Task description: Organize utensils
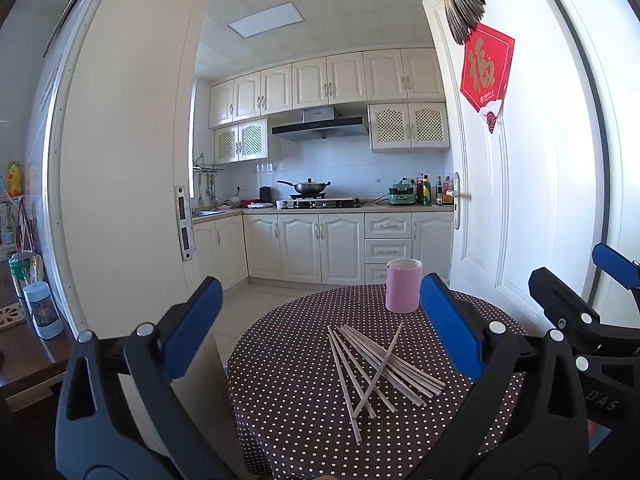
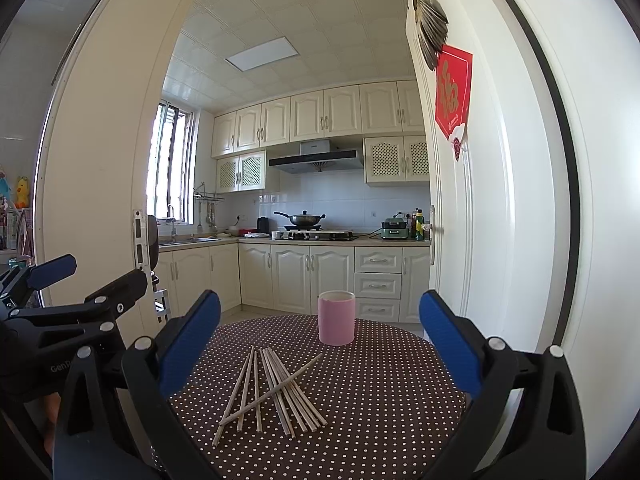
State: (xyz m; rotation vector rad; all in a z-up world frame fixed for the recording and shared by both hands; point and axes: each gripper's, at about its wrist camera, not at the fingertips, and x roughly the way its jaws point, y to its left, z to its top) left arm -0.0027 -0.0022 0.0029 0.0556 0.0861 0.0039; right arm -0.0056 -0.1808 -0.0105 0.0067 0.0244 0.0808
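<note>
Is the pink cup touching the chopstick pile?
Apart. The right wrist view shows dotted tablecloth between the pink cup and the nearest chopsticks.

The chopsticks lie in a loose pile on the table, several crossing one another. The cup stands upright beyond them at about one o'clock, apart from the pile. Behind the table, at twelve o'clock, runs the kitchen counter.

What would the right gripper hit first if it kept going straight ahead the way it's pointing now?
Probably the pink cup: the open right gripper seems to pass above the loose chopsticks, though its height is hard to judge.
</note>
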